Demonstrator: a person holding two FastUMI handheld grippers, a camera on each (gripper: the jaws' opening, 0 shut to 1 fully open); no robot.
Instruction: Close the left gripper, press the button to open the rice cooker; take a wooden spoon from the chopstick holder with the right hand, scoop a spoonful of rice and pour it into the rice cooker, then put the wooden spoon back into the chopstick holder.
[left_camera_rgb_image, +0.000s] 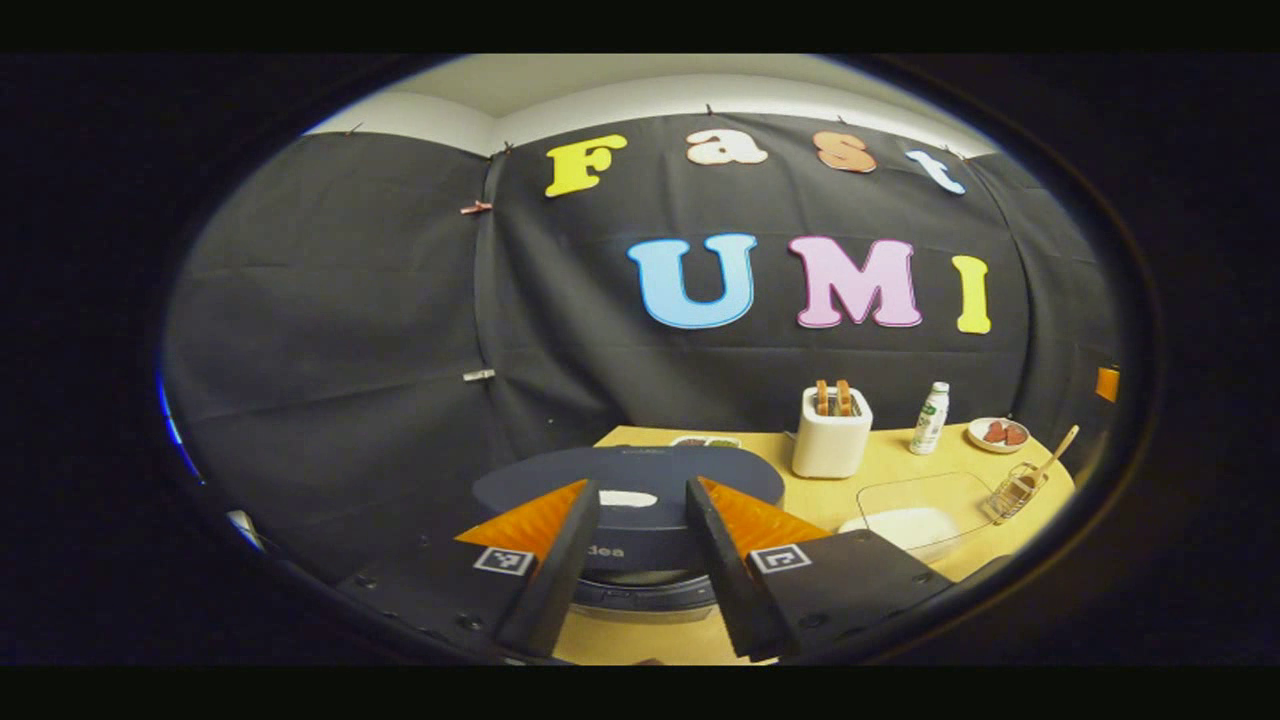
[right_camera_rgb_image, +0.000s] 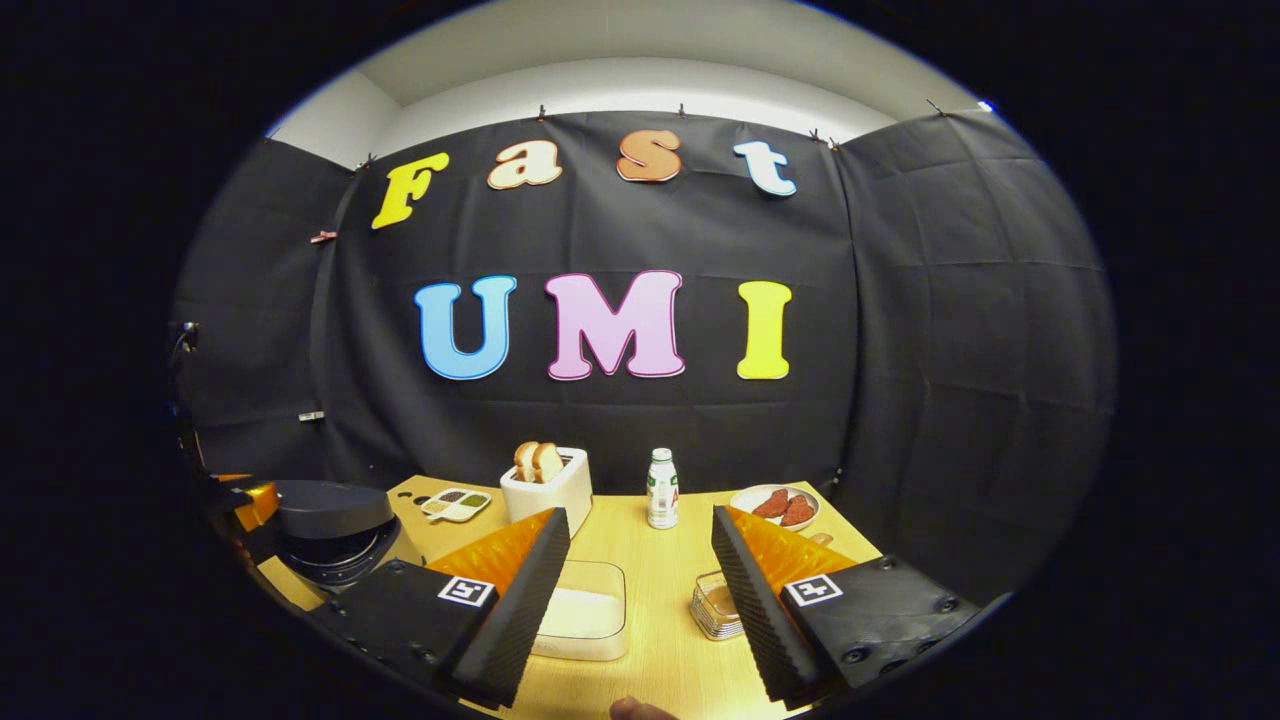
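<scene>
Surface: one pale yellow wooden table, lit warmly, carrying all the kitchenware.
Room: a booth walled with black cloth; a strip of white wall and ceiling shows above it.
Left gripper: fingers spread wide, nothing between them, hovering just above the rice cooker.
Right gripper: fingers spread wide, holding nothing, over the near part of the table.
Rice cooker: one dark grey round rice cooker with its lid down, directly ahead of the left gripper's fingers; in the right gripper view it sits far to the left.
Rice box: one clear plastic box of white rice, just behind the right gripper's left finger.
Chopstick holder: one wire chopstick holder with one wooden spoon leaning out of it, far right of the left gripper; it lies beside the right gripper's right finger.
Toaster: one white toaster with two slices of bread.
Bottle: one small white bottle, upright, ahead between the right gripper's fingers.
Plates: one round plate of red food; one small divided dish.
</scene>
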